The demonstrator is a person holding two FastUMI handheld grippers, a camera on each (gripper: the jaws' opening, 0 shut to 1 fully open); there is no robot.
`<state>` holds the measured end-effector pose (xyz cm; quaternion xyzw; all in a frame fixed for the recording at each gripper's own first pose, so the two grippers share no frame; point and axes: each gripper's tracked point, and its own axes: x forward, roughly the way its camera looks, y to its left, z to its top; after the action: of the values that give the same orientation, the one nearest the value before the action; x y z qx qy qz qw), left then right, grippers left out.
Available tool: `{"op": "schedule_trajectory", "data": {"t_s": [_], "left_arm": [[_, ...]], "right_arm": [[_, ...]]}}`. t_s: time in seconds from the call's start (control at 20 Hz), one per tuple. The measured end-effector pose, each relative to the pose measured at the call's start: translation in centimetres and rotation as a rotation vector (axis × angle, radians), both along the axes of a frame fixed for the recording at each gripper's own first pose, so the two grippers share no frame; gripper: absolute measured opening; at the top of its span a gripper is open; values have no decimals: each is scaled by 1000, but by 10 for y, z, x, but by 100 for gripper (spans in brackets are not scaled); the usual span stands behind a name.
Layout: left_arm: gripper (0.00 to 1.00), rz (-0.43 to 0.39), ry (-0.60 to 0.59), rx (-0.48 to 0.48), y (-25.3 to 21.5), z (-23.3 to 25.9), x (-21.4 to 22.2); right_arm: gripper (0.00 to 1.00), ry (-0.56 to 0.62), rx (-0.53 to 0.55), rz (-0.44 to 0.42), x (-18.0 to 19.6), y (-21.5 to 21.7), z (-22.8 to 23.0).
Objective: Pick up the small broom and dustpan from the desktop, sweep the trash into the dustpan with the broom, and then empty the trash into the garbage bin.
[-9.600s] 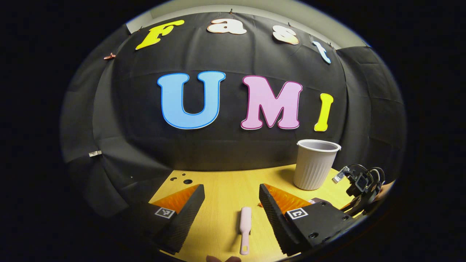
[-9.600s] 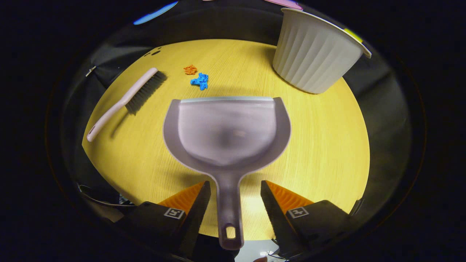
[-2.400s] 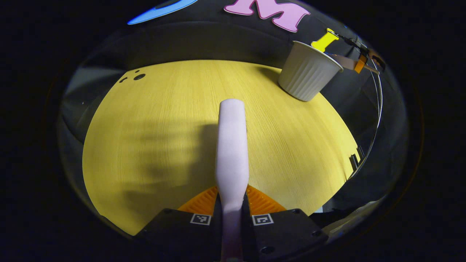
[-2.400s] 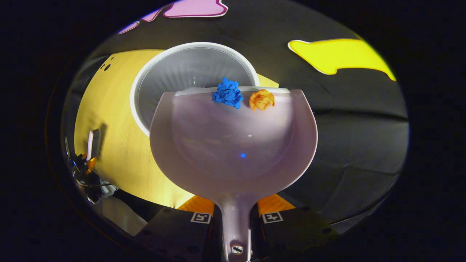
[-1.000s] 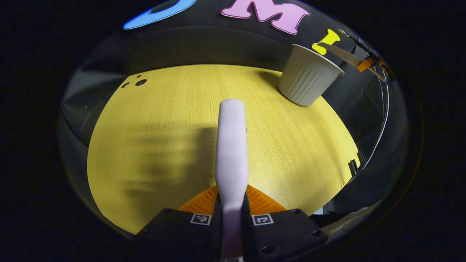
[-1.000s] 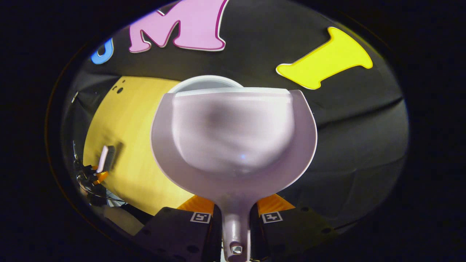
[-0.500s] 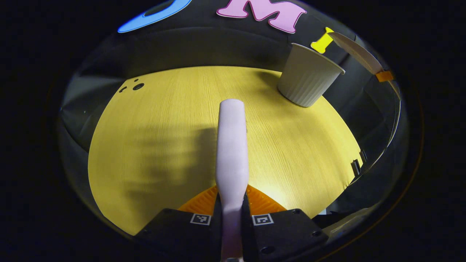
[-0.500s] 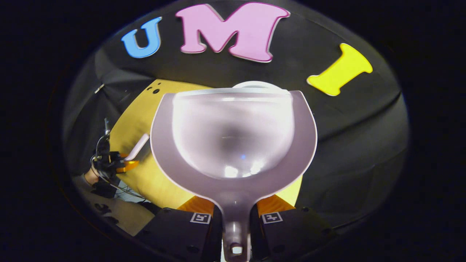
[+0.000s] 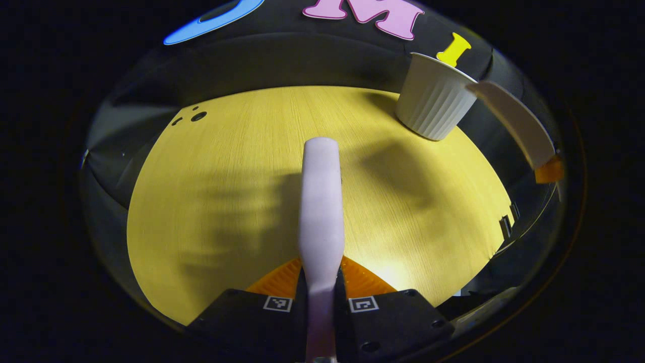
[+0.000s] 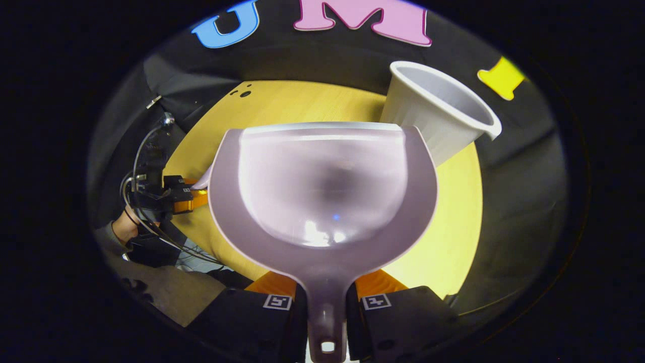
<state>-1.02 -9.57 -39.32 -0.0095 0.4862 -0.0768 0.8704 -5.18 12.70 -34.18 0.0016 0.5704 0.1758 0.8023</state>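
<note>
dustpan sits clamped by its handle between both fingers of the right gripper, pan reaching forward from the claw, scoop bare, held above the desktop. seen from the left gripper view the same dustpan hangs at far right, just beside the bin's rim.

garbage bin: white, ribbed, standing on the far right part of the desk, ahead and right of the right claw, past the pan's front lip. in the left gripper view the bin is well ahead and to the right.

broom: handle pinched between both fingers of the left gripper, pale back running straight ahead above the wood, shadow thrown to its left.

desktop is yellow wood grain, small dark holes at the far left corner. black cloth wall behind and round the sides.

left gripper shows left of the pan with cables, a hand behind it.
</note>
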Motion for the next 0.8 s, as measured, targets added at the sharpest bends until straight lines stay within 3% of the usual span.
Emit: {"op": "schedule_trajectory", "data": {"t_s": [0.25, 0.4, 0.6, 0.65, 0.8], "left_arm": [[30, -8, 11, 39, 0, -11, -2], [23, -12, 14, 63, 0, -18, -1], [27, -7, 18, 105, 0, -27, 7], [30, -3, 19, 108, 1, -29, 8], [27, 13, 31, 116, 0, -35, 14]], "right_arm": [[35, 75, 5, -50, -14, 26, -66], [35, 96, 27, -119, -9, 37, -90], [36, 102, -87, -134, -7, 22, -121], [36, 106, -100, -134, -6, 24, -125], [36, 127, -95, -140, -8, 25, -131]]}}
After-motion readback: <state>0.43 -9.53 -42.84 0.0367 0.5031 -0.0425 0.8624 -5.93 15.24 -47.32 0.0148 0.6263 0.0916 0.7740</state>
